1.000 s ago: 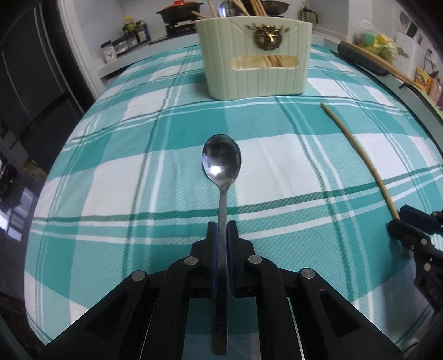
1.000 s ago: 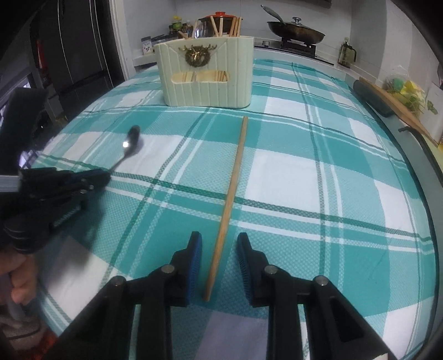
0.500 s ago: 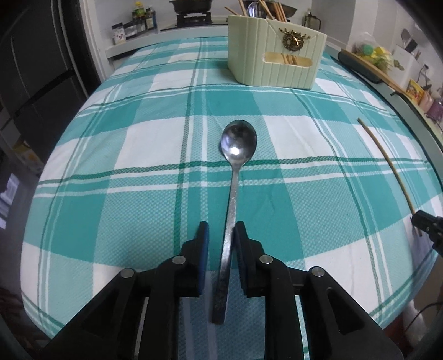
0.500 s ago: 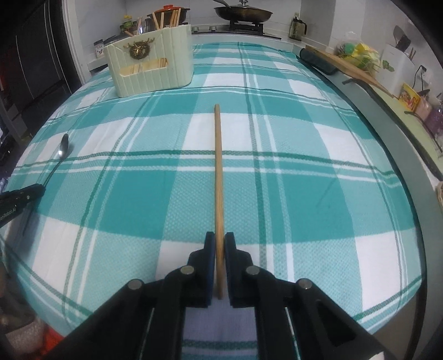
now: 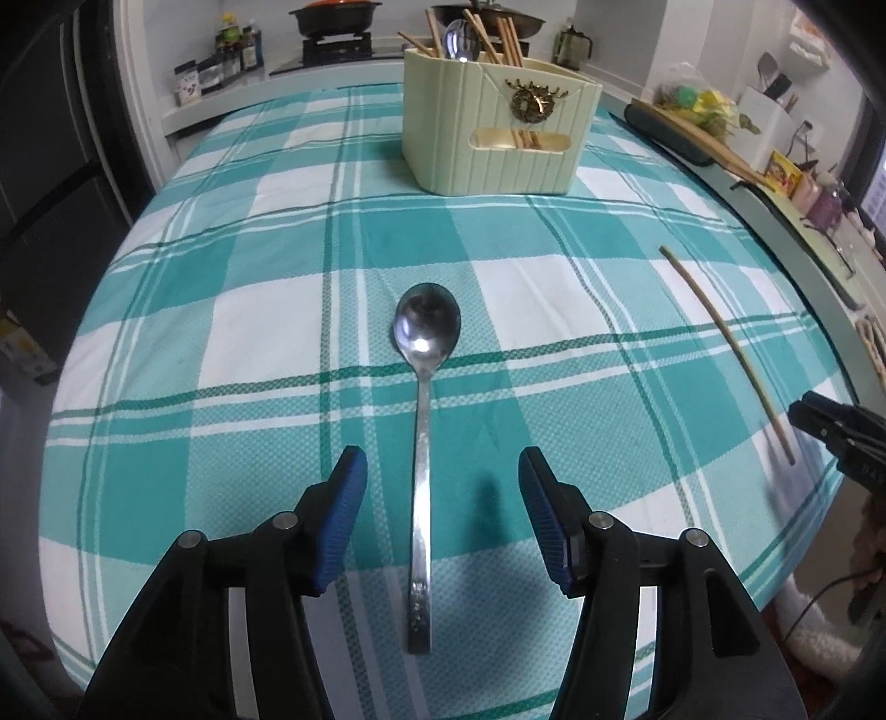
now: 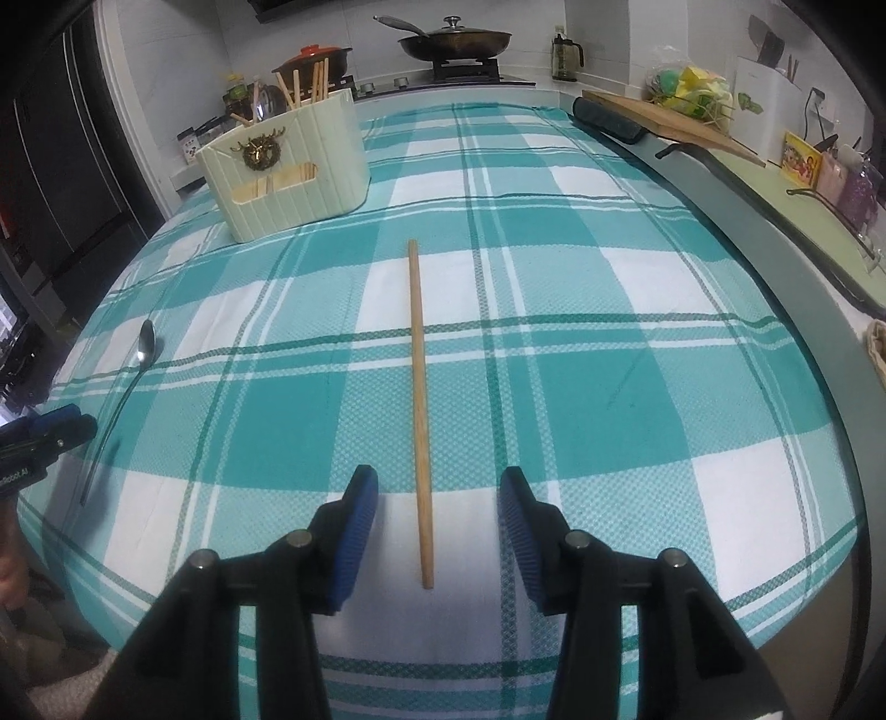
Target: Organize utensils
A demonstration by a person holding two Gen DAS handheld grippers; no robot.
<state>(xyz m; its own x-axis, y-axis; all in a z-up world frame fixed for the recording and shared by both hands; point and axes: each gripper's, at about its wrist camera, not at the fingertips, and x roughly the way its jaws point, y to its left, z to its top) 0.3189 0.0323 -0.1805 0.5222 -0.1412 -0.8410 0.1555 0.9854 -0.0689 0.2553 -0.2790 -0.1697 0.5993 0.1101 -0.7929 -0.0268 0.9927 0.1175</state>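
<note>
Spoon [image 5: 426, 354] lies untouched between the parted left gripper [image 5: 440, 471] jaws.

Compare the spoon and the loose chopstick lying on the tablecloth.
The spoon is shiny metal with a wide bowl; the chopstick is plain wood, a thin straight stick. The spoon lies between the left gripper's fingers, the chopstick between the right gripper's. Both lie flat, ungripped, outside the holder.

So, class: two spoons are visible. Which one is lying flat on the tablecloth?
The spoon between the left tongs, bowl up on the checked cloth; the other spoon stands upright in the cream holder.
</note>
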